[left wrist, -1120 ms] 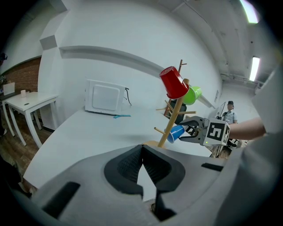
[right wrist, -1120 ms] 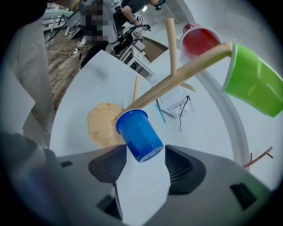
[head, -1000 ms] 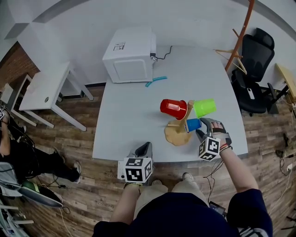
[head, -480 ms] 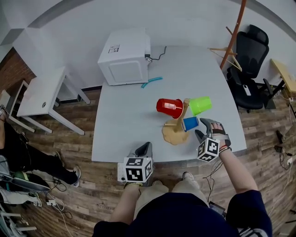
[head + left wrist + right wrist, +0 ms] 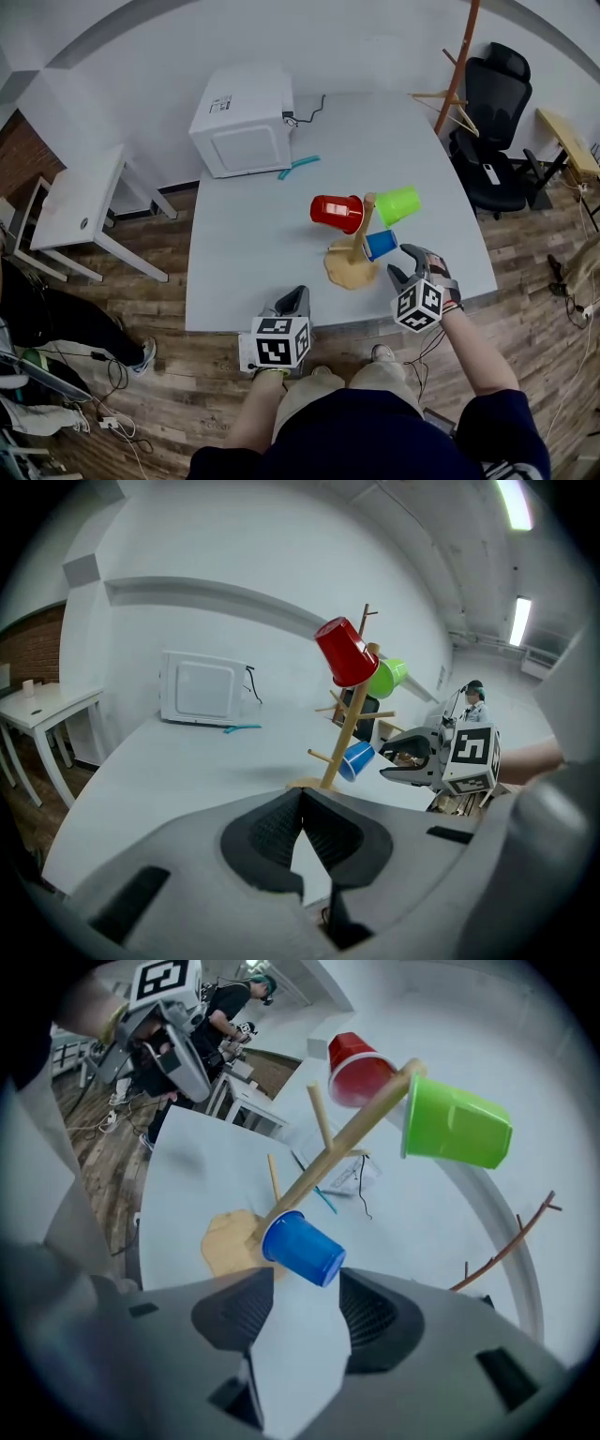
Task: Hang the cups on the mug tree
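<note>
The wooden mug tree (image 5: 356, 246) stands on the grey table (image 5: 244, 262) with a red cup (image 5: 336, 212), a green cup (image 5: 397, 203) and a small blue cup (image 5: 380, 245) hung on its pegs. My right gripper (image 5: 405, 266) sits just right of the blue cup, a little apart from it. In the right gripper view the jaws stand open (image 5: 305, 1302), with the blue cup (image 5: 303, 1249) right ahead of them on its peg. My left gripper (image 5: 292, 302) rests at the table's front edge, shut and empty (image 5: 302, 803).
A white microwave (image 5: 242, 117) stands at the table's far left, with a teal object (image 5: 297, 166) beside it. An office chair (image 5: 492, 122) and a wooden coat stand (image 5: 459, 56) are off to the right. A small white side table (image 5: 70, 197) stands left.
My right gripper has drawn back a little from the blue cup and rolled. The blue cup stays on its peg. The left gripper has kept still.
</note>
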The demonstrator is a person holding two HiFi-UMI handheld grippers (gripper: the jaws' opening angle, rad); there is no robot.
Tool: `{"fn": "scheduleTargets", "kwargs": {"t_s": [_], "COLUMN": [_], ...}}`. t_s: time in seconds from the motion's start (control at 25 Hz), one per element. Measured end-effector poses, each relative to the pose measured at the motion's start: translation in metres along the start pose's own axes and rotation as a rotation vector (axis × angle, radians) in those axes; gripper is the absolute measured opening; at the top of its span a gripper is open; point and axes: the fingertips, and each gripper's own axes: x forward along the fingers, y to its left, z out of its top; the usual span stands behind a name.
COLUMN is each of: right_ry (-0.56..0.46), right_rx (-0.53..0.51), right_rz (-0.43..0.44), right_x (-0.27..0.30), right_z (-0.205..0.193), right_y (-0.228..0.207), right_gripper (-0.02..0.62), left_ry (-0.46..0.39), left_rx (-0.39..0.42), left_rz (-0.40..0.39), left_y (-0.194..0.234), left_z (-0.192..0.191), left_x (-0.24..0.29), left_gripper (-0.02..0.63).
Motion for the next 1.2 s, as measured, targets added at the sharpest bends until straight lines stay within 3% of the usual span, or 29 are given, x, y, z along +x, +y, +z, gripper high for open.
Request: {"fn": "scheduleTargets", "kwargs": {"t_s": [0.16,0.36,0.56,0.76,1.2], "right_ry": [-0.014,-0.034,-0.070,-0.117,-0.217], "right_rx": [0.113,0.261,0.478,0.629,0.866], "right_rz": [-0.039,-0.067,-0.044,-0.046,-0.059], "right_x": [-0.013,-0.031,-0.049,-0.064,-0.095], "right_z": [0.005,0.017,0.026,0.035,0.058], "right_y": [-0.002,0.001,0.012,0.020,0.029], "right_gripper": [0.120,0.051,0.043,0.037,0.034], "left_ry": [0.001,-0.001,-0.007,-0.017,-0.019], "left_rx": [0.012,0.027,0.035,0.033,0.040], "left_rz": [-0.010,-0.030,-0.043,-0.060,-0.066], "left_y": [-0.004,-0.009,-0.013,-0.015,-0.019], "left_z": [-0.001,-0.001,-0.001,-0.001,-0.003], "left_x": [-0.002,-0.003,-0.008,-0.011,-0.016], "left_gripper": [0.018,0.018,0.018,0.018,0.018]}}
